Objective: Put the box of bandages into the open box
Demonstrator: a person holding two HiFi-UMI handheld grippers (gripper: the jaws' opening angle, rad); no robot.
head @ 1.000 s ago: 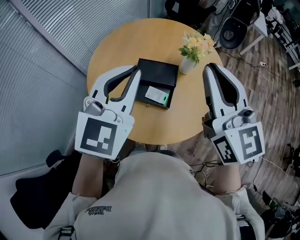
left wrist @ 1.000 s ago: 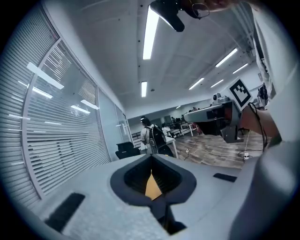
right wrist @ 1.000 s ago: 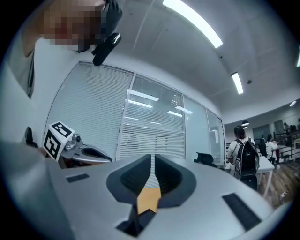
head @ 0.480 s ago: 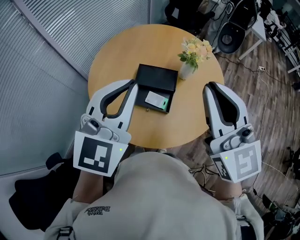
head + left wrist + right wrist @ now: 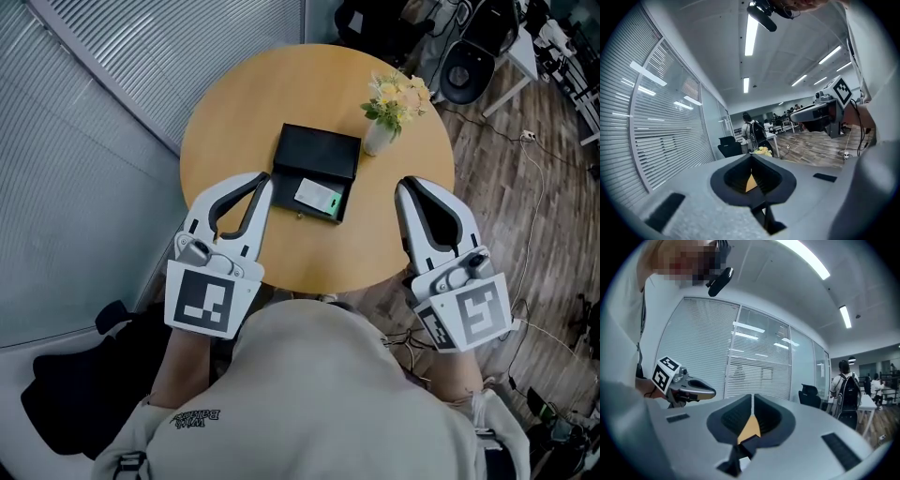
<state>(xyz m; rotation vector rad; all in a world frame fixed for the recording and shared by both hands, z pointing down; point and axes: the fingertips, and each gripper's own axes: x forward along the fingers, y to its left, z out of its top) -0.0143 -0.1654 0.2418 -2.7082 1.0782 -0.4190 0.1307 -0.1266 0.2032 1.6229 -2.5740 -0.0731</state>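
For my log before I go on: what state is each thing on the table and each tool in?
Black box: open.
Box of bandages: lying inside the black box.
Vase of flowers: upright.
Left tool: shut, empty.
Right tool: shut, empty.

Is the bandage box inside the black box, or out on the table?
Inside: the bandage box lies flat within the walls of the open black box, in the half nearer the person.

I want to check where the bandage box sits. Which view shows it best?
The head view: the box of bandages lies in plain sight inside the open black box. Both gripper views miss it entirely.
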